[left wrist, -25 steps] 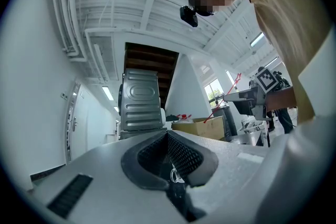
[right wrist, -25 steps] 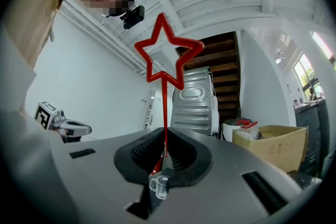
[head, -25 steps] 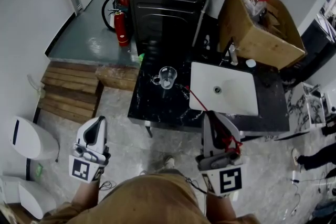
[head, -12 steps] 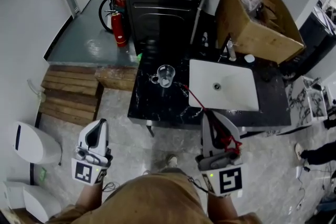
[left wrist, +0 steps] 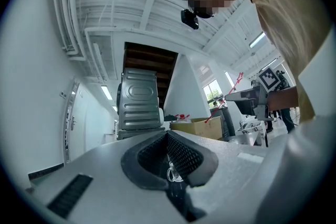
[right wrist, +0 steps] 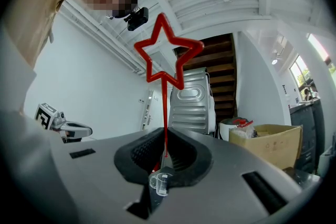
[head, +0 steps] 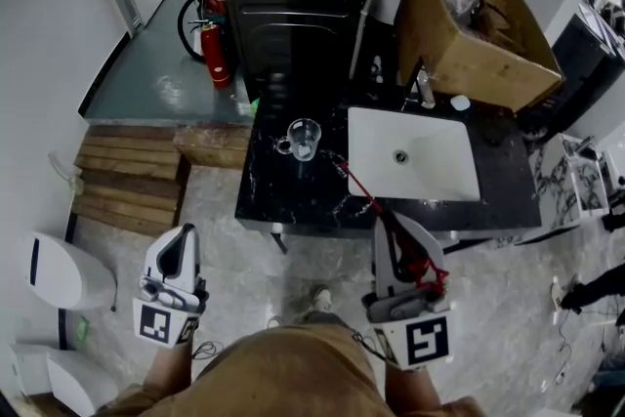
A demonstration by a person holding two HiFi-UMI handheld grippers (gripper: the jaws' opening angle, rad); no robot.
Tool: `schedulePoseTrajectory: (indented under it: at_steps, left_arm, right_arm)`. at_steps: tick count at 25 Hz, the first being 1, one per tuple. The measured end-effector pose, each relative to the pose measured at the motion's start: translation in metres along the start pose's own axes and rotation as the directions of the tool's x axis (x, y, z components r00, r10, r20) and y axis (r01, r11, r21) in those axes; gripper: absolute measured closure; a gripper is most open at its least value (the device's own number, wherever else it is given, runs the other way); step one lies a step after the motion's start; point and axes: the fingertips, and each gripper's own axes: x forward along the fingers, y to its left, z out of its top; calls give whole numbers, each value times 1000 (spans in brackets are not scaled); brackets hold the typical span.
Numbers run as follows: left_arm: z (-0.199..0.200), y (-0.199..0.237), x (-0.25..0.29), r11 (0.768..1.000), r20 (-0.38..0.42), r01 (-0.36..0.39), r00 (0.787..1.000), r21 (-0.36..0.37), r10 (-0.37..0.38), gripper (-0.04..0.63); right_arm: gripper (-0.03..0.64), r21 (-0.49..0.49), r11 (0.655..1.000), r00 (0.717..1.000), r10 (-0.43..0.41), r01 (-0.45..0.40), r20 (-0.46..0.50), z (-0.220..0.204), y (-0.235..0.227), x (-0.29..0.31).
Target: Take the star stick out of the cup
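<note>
The right gripper (head: 394,222) is clamped on the red star stick (head: 359,186). In the right gripper view the jaws pinch the thin shaft (right wrist: 166,113) low down, and the open five-pointed star stands upright above them against the ceiling. From the head view the stick slants up and to the left from the jaw tips, out over the front edge of the black marble countertop (head: 293,195). It is outside the clear plastic cup (head: 304,140), and its far end shows a little to the right of the cup. The cup stands upright on the countertop, left of the white basin (head: 435,176) — well apart from both grippers. The left gripper (head: 182,234) is held low on the person's left over the pale floor, away from the counter. In its own view the ribbed pads (left wrist: 181,152) meet at the tips with nothing between them. Behind the counter rise a dark ribbed metal cabinet (head: 293,5) and an open cardboard box (head: 469,44). A red fire extinguisher (head: 210,54) stands on the grey floor to the left, with wooden boards (head: 132,176) lying in front of it.
</note>
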Motion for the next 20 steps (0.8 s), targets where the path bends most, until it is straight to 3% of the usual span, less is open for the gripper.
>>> schedulePoseTrajectory:
  at_steps: [8, 20]
  left_arm:
    - [4, 1, 2, 1000, 2, 7, 1000, 9, -7, 595]
    - [7, 0, 3, 1000, 20, 15, 1000, 8, -15, 595]
  right_arm:
    - [604, 27, 999, 1000, -31, 31, 1, 6, -2, 1]
    - [604, -7, 1000, 1000, -22, 22, -5, 3, 2, -1]
